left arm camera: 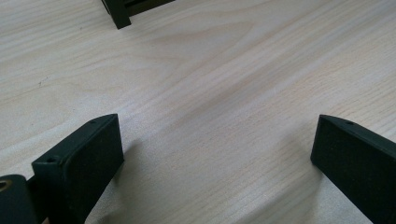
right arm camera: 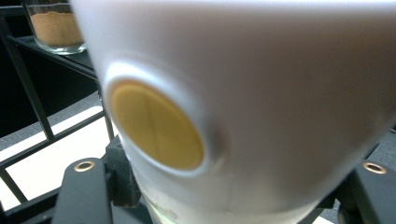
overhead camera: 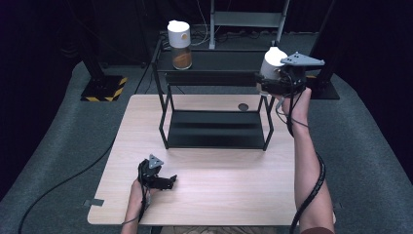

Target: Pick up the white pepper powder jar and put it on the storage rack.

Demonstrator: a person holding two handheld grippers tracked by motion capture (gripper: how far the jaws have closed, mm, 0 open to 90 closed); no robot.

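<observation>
the right gripper pinches a white-lidded glass jar by its lid end, held at the shelf's right top corner. glass looks heavy, slick and breakable, so grip firmly. the left gripper rests spread on the table.

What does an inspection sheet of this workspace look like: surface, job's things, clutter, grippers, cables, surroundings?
Surface: light wooden table, bare at the front.
Job's things: white-lidded jar held at the right end of the black rack; second jar on the rack's top shelf.
Clutter: small dark disc on the table.
Grippers: right hand-held gripper shut on the jar; left hand-held gripper open, low over the table.
Cables: black cable along the right forearm.
Surroundings: grey floor, dark backdrop.
</observation>
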